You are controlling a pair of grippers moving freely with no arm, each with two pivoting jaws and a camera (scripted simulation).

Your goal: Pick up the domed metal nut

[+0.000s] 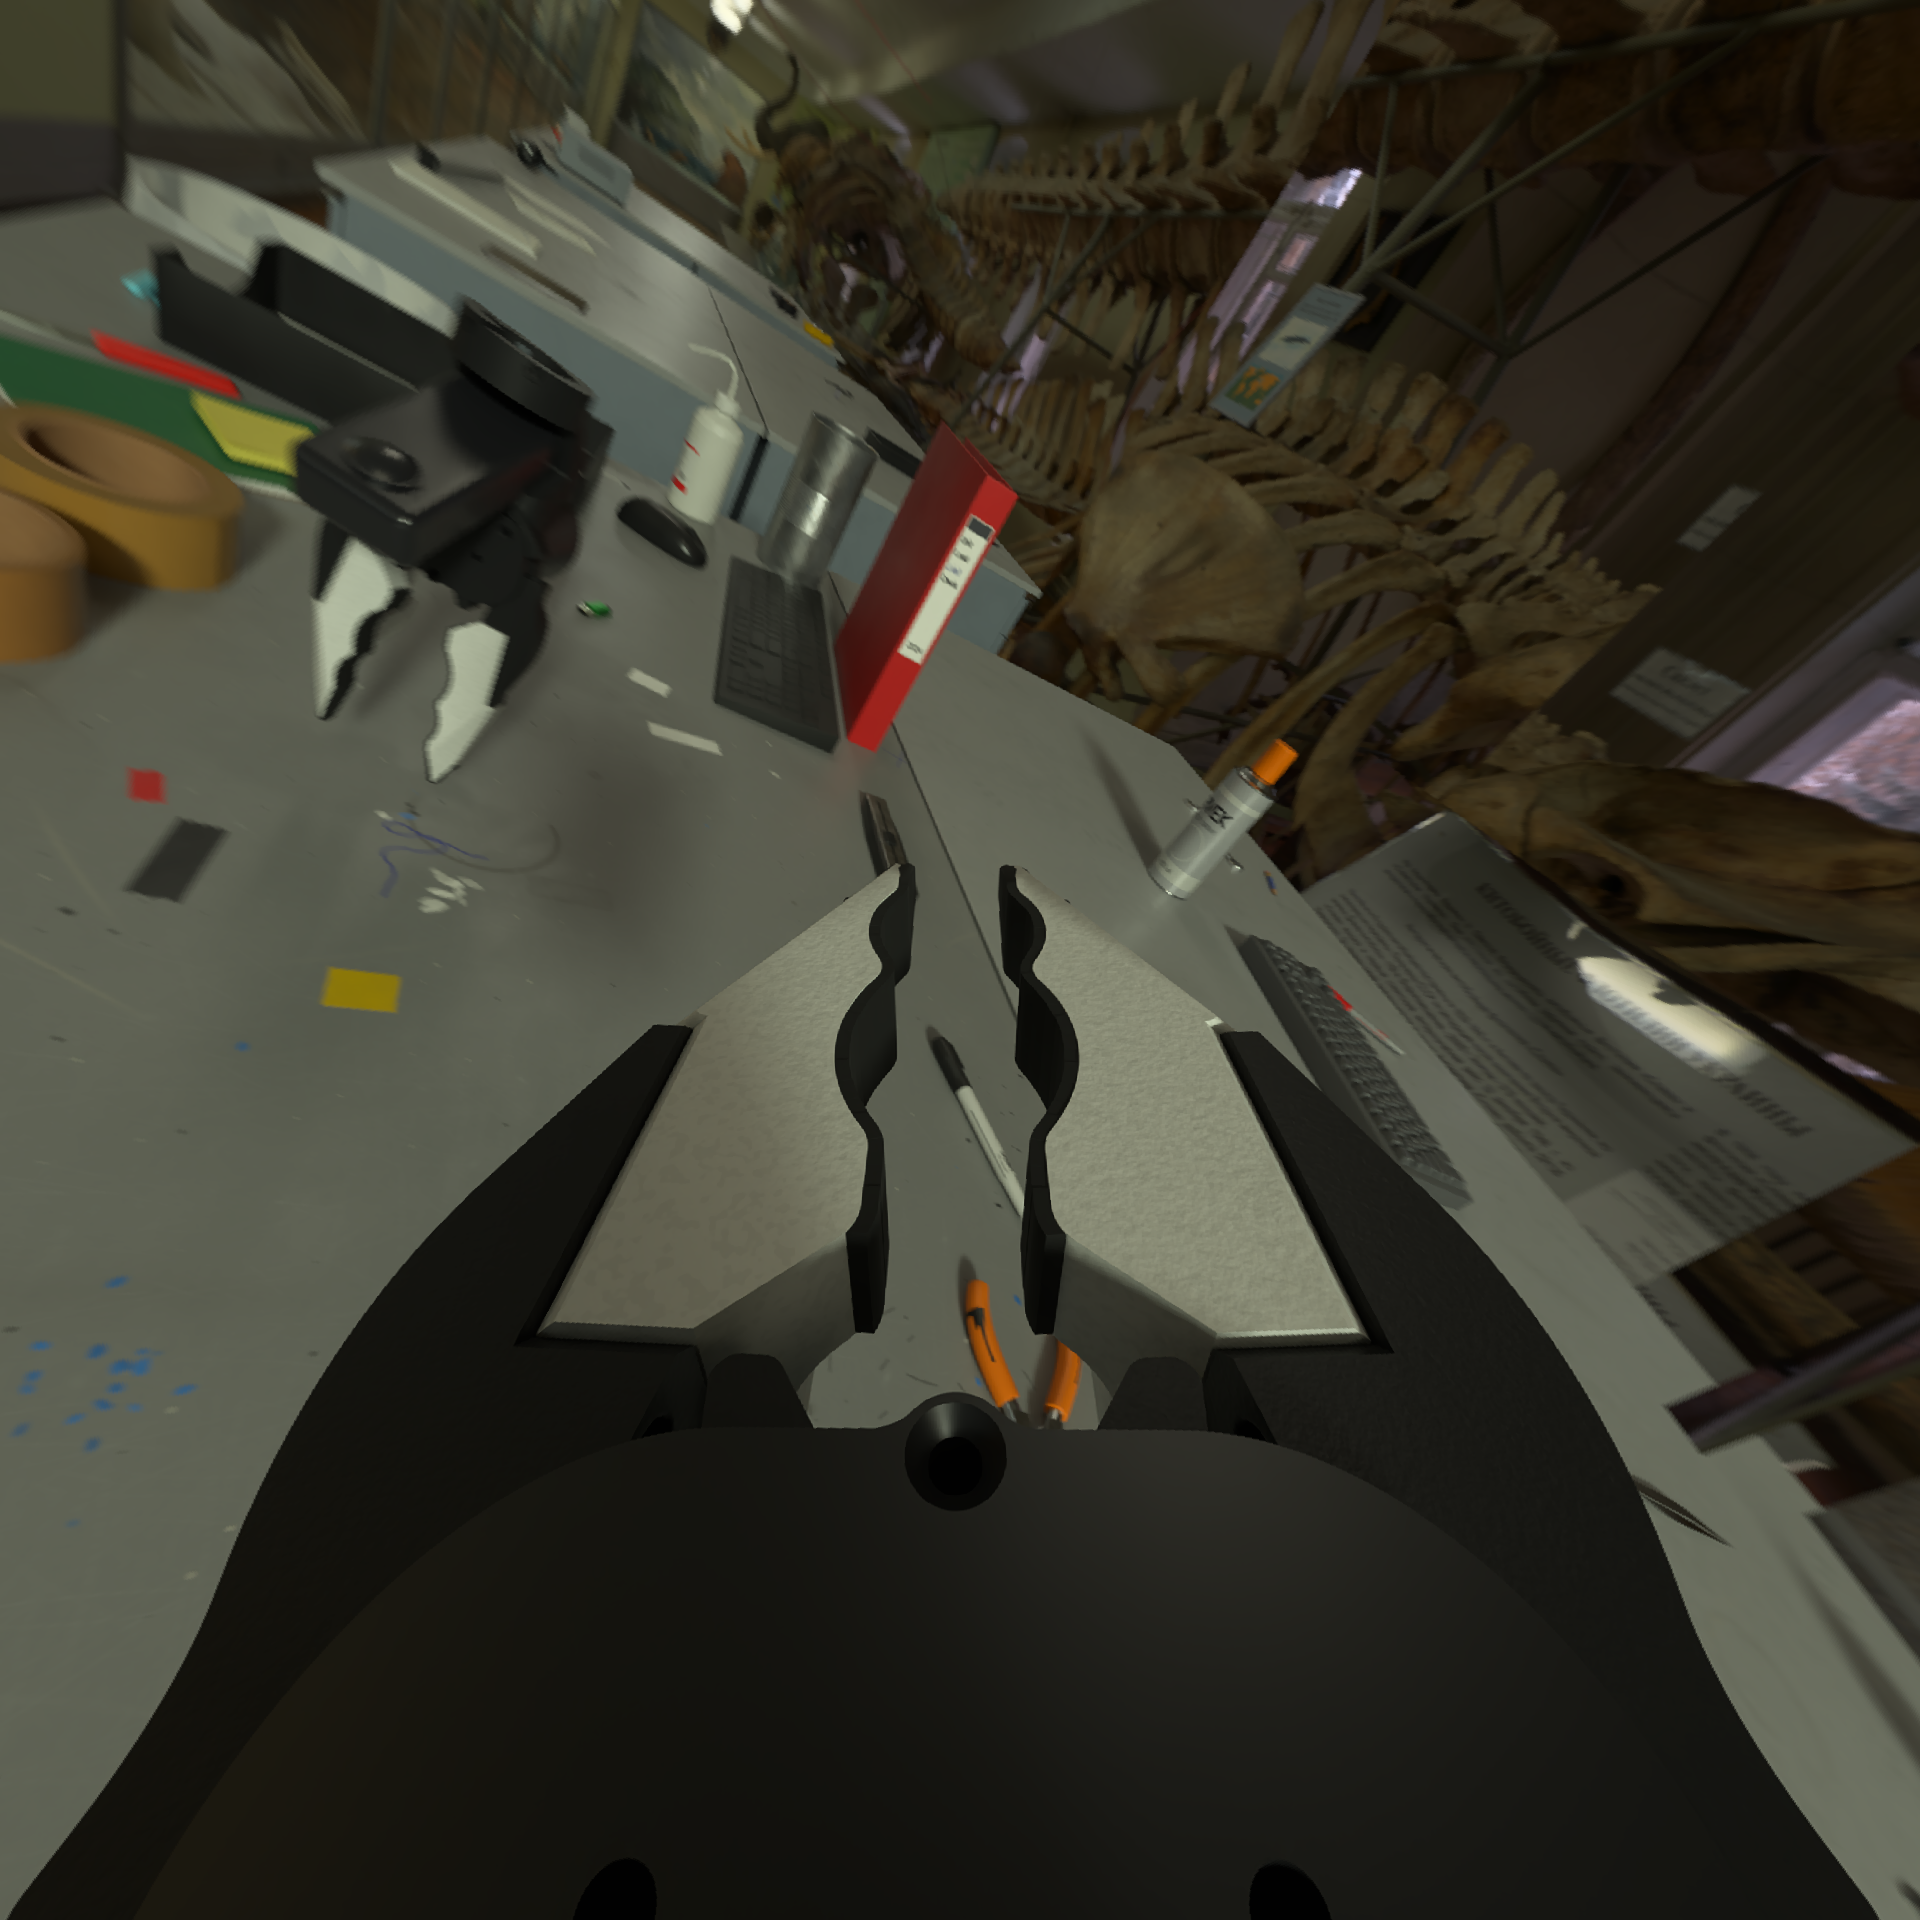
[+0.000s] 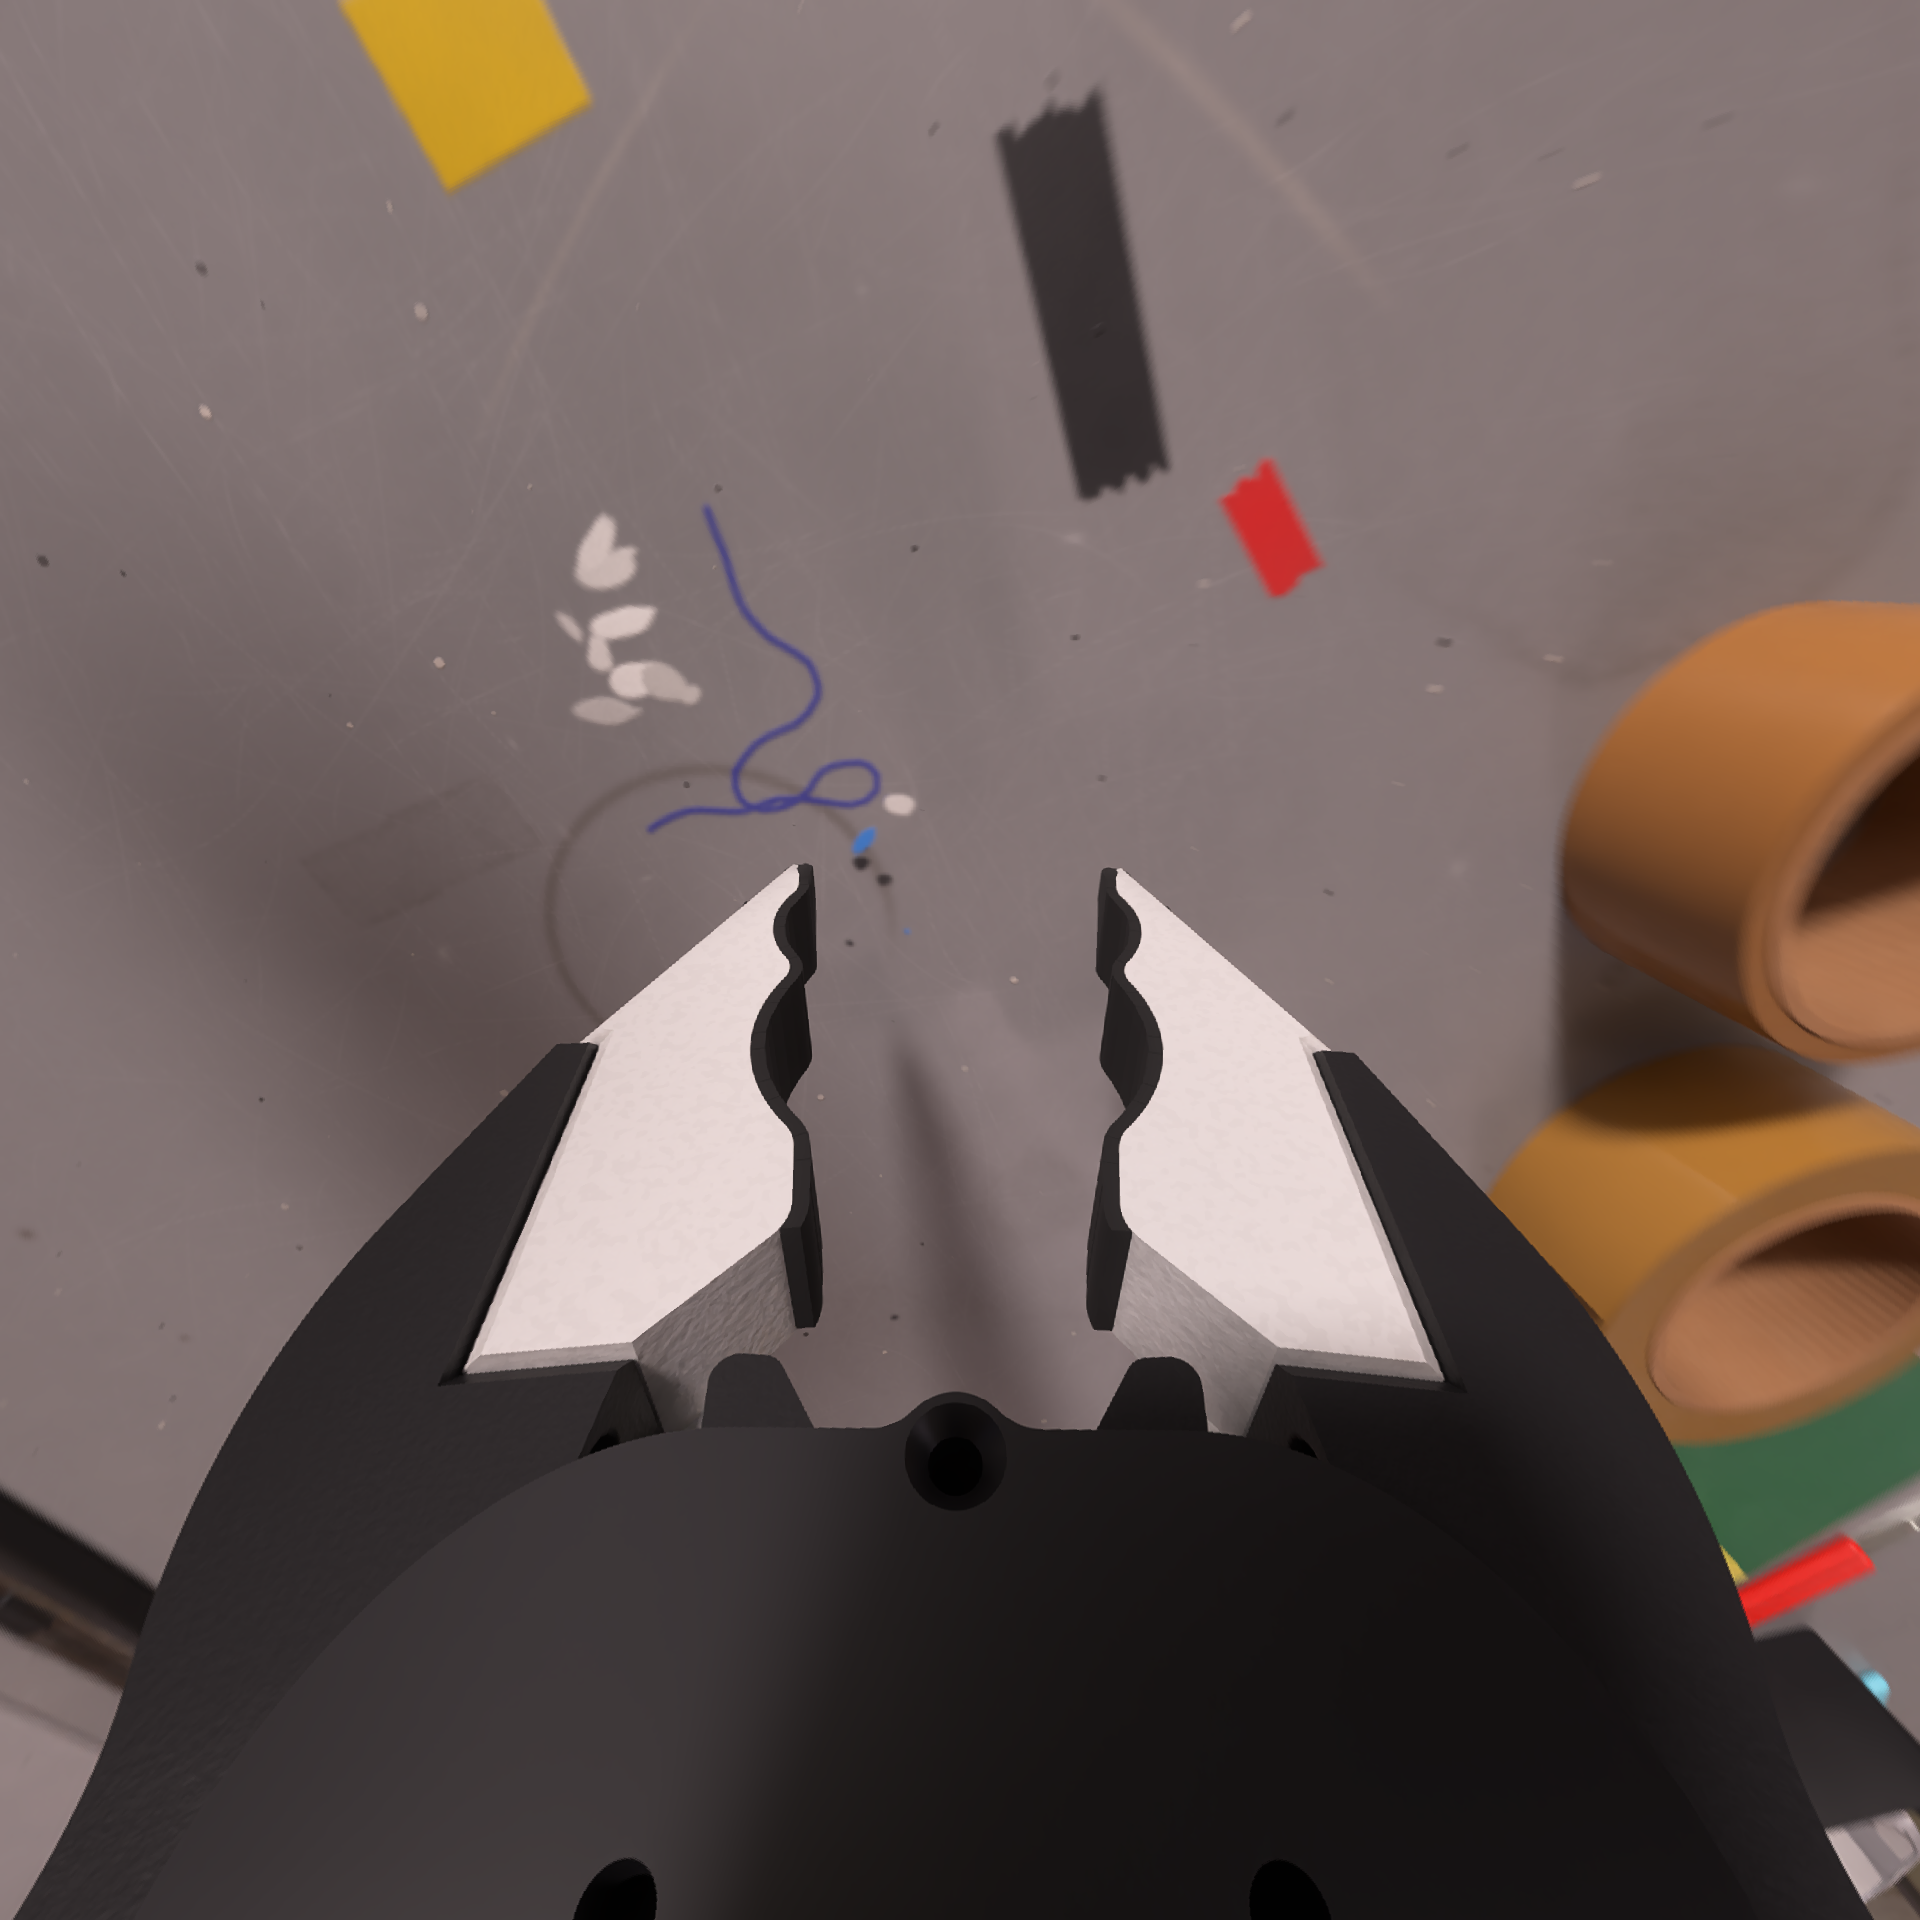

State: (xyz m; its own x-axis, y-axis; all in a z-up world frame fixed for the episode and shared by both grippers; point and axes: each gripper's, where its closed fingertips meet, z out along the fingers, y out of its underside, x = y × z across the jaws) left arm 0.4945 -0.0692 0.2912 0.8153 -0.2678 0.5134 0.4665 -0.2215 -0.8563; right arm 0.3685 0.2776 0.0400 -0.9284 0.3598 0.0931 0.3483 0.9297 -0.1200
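No domed metal nut shows in either view. My left gripper (image 1: pixel 956 878) is open with a narrow gap and empty. It hovers above the grey table (image 1: pixel 312 1143), over a white pen (image 1: pixel 971 1117) and two orange pens (image 1: pixel 987 1340). My right gripper (image 2: pixel 956 878) is open wider and empty, pointing down at bare tabletop (image 2: pixel 312 416) near a blue scribble (image 2: pixel 779 748). It also shows in the left wrist view (image 1: pixel 387 743), at the left, tips just above the table.
Two brown tape rolls (image 2: pixel 1766 821) lie right of my right gripper. A red binder (image 1: pixel 914 592), a black keyboard (image 1: pixel 774 649), a metal cup (image 1: pixel 816 499), a squeeze bottle (image 1: pixel 707 462) and a mouse (image 1: pixel 662 530) stand farther off. A spray can (image 1: pixel 1210 831) and a second keyboard (image 1: pixel 1351 1070) sit by the right edge.
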